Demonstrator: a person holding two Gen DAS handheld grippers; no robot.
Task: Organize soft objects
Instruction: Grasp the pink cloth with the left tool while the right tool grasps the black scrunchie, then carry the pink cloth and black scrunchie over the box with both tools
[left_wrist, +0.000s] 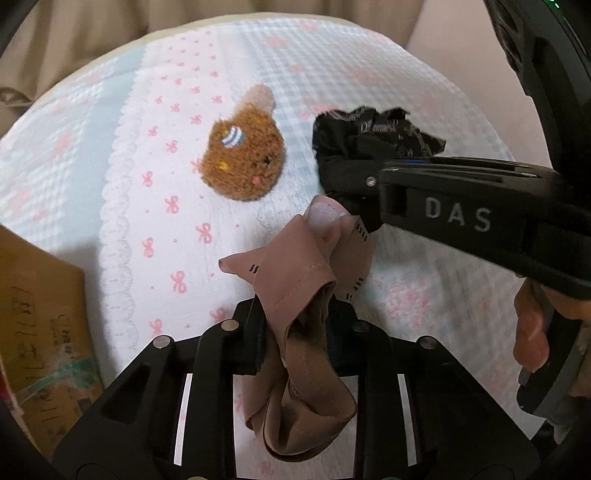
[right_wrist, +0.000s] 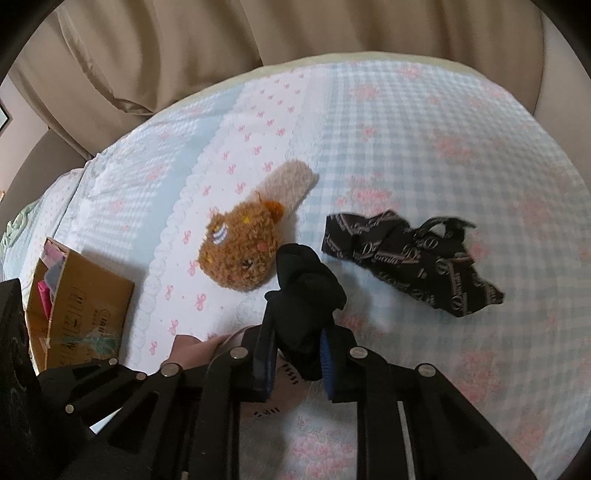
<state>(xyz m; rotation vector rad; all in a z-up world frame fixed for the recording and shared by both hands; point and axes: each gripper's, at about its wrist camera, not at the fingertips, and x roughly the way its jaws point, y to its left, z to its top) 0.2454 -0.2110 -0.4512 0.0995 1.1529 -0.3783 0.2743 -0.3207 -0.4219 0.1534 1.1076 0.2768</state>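
Observation:
My left gripper (left_wrist: 295, 325) is shut on a dusty-pink sock (left_wrist: 306, 280) and holds it above the bed; the sock drapes back over the gripper body. My right gripper (right_wrist: 297, 354) is shut on a plain black sock (right_wrist: 306, 295); in the left wrist view it reaches in from the right (left_wrist: 354, 188) just beyond the pink sock. A fuzzy brown bear-face sock (left_wrist: 243, 155) lies on the bedspread ahead and also shows in the right wrist view (right_wrist: 243, 251). A black patterned garment (right_wrist: 410, 262) lies to the right of it, also visible in the left wrist view (left_wrist: 380, 129).
The bed has a light blue and white bedspread (right_wrist: 443, 147) with pink bows. A cardboard box (right_wrist: 81, 306) with items inside stands at the left edge, also in the left wrist view (left_wrist: 40, 332). Beige curtains (right_wrist: 184, 48) hang behind the bed.

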